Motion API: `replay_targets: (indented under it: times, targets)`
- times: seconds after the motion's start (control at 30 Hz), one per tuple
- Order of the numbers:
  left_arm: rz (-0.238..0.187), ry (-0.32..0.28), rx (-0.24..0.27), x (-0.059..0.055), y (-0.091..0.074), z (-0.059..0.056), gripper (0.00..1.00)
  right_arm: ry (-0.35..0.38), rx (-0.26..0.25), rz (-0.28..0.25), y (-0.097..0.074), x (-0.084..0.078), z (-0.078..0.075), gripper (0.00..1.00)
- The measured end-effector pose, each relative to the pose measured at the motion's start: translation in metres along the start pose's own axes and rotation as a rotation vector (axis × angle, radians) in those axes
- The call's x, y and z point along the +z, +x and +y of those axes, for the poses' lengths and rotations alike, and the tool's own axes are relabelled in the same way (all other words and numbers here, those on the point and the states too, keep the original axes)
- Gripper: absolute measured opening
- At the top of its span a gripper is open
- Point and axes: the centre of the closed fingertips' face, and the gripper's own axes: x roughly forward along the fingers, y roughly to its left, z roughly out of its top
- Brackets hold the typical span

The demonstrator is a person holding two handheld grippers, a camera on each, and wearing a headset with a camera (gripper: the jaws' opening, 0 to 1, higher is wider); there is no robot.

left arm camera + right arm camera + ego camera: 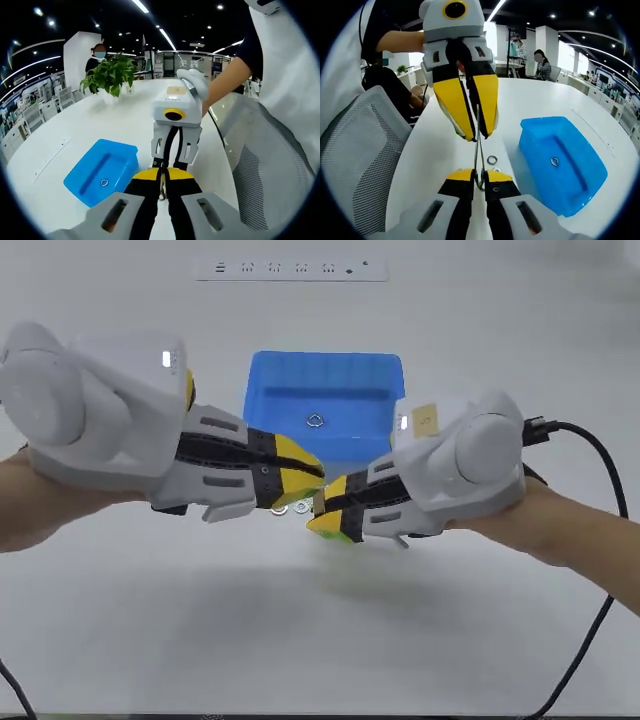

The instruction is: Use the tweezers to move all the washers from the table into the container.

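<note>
My left tongs (476,136) and right tongs (479,176) both clamp the tweezers (479,156); a washer (492,160) lies just beside them, blue container (580,186) near, on the white worktop (437,150).

The head view looks down from above the near edge of the table (320,640), facing its far side, close over the work. The left gripper view sits low and faces right, very near the right gripper (172,162). The right gripper view faces left, close on the left gripper (475,132). These two views face each other along the tweezers (478,155). All three views share the blue container (325,370) on the far side.
</note>
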Motion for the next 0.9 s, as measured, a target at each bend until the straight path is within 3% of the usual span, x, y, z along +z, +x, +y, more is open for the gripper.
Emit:
replay_targets:
  times: [0.1, 0.2, 0.3, 0.5, 0.6, 0.73, 0.9]
  targets:
    - [-0.005, 0.005, 0.021, 0.002, -0.004, 0.000, 0.20, -0.001, -0.004, -0.002, 0.000, 0.001, 0.000, 0.09]
    - [-0.049, -0.022, 0.055, 0.010, -0.012, 0.003, 0.21, 0.006, -0.009, -0.009, -0.001, 0.004, -0.001, 0.09]
    - [-0.058, -0.027, 0.084, 0.014, -0.020, 0.005, 0.29, 0.005, -0.011, -0.017, -0.004, 0.010, -0.002, 0.09]
    - [-0.084, -0.030, 0.120, 0.018, -0.031, -0.003, 0.44, 0.001, 0.004, -0.028, -0.009, 0.021, -0.001, 0.09]
    - [-0.079, -0.028, 0.150, 0.017, -0.036, -0.004, 0.47, -0.004, 0.006, -0.037, -0.014, 0.028, -0.002, 0.09]
    - [-0.125, -0.076, 0.175, 0.022, -0.044, -0.006, 0.53, -0.032, 0.009, -0.044, -0.021, 0.040, -0.004, 0.09]
    - [-0.126, -0.082, 0.227, 0.020, -0.052, -0.002, 0.54, -0.079, 0.016, -0.045, -0.028, 0.055, -0.004, 0.09]
